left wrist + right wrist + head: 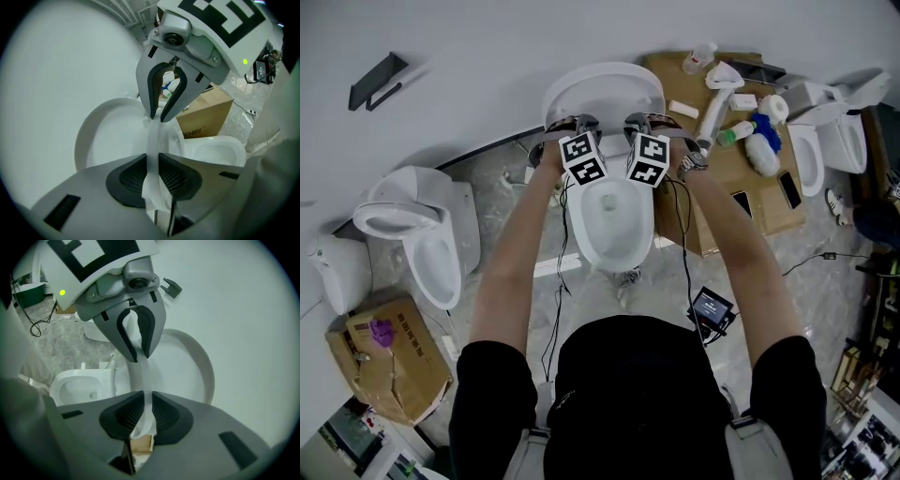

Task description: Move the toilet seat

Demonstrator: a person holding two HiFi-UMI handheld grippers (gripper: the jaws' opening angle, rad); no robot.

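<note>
The left gripper (152,171) and the right gripper (146,411) each had their fingers clenched on the rim of the white plastic toilet seat (153,140), side by side. The seat was raised above the white ceramic toilet bowl (614,230).

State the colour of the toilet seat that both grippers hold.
The toilet seat is white. It shows best in the left gripper view.

This looks like a makeshift test room, not a working bathroom. Several white toilets line one white wall: a middle toilet (614,220), a left toilet (427,230) and right toilets (811,150). A cardboard box (741,202) on the speckled grey floor (825,300) carries cleaning bottles (748,131). Cables (811,260) trail across the floor.
</note>
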